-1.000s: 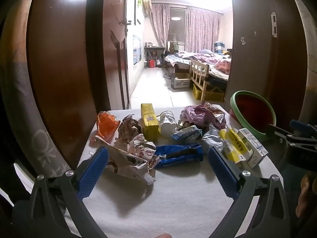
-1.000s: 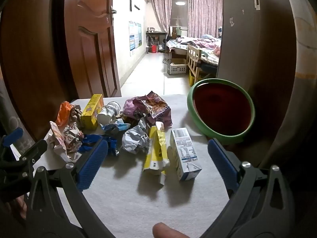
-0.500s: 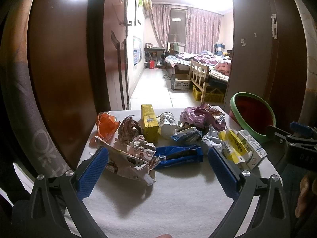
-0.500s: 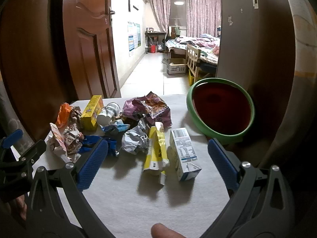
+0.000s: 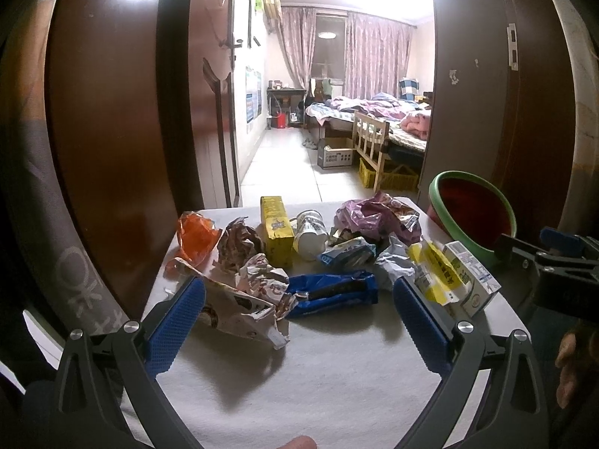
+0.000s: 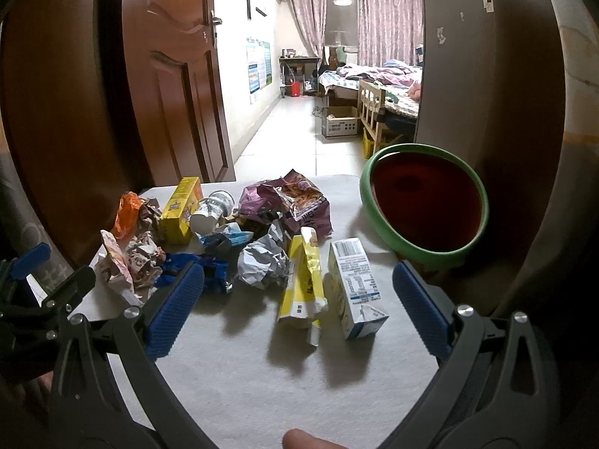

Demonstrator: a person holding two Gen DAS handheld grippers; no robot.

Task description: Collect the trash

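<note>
Both my left gripper (image 5: 299, 316) and right gripper (image 6: 297, 308) gape empty before the desk's (image 6: 262, 374) trash; next, grasp the milk carton (image 6: 355, 288) for the basin (image 6: 425, 202).

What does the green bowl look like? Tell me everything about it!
The green bowl is big and round, with a thick light-green rim and a dark red inside. It looks like smooth plastic. Nothing can be seen in it. It sits tipped, its opening leaning toward the cameras, at the table's far right corner, against a dark brown panel. No trash touches it; the white carton lies closest, a little apart. Both tongs are away from it.
</note>
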